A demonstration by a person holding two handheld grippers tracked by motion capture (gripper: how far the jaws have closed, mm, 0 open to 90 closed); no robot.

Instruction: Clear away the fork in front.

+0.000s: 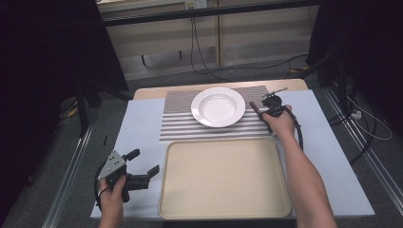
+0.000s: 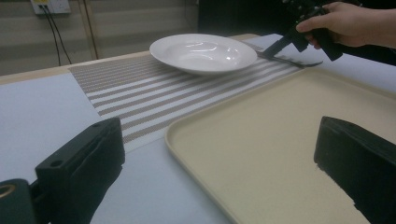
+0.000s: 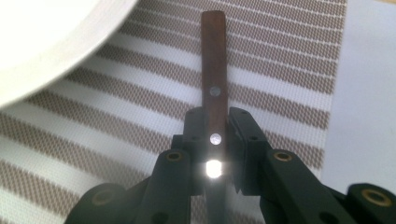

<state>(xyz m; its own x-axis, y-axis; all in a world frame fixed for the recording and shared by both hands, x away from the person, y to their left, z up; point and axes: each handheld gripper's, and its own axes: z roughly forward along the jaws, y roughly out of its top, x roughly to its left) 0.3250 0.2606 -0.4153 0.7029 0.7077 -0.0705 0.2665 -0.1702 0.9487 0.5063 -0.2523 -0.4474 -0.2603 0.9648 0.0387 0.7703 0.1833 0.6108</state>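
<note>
The right gripper (image 3: 215, 135) is clamped on a knife's wooden handle (image 3: 214, 70), near the rivets. The knife (image 1: 255, 109) sits just right of the white plate (image 1: 218, 106), over the striped placemat (image 1: 180, 123). Its long axis runs along the jaws, the handle end pointing away from the hand, toward the plate's rim; the blade (image 2: 292, 60) trails back beneath the gripper. The left gripper (image 1: 145, 166) rests with jaws spread wide and nothing between them, left of the beige tray (image 1: 223, 178), which lies nearer the person than the plate. A pale blue table cover (image 1: 328, 156) lies under all; grey floor and cables are behind.
</note>
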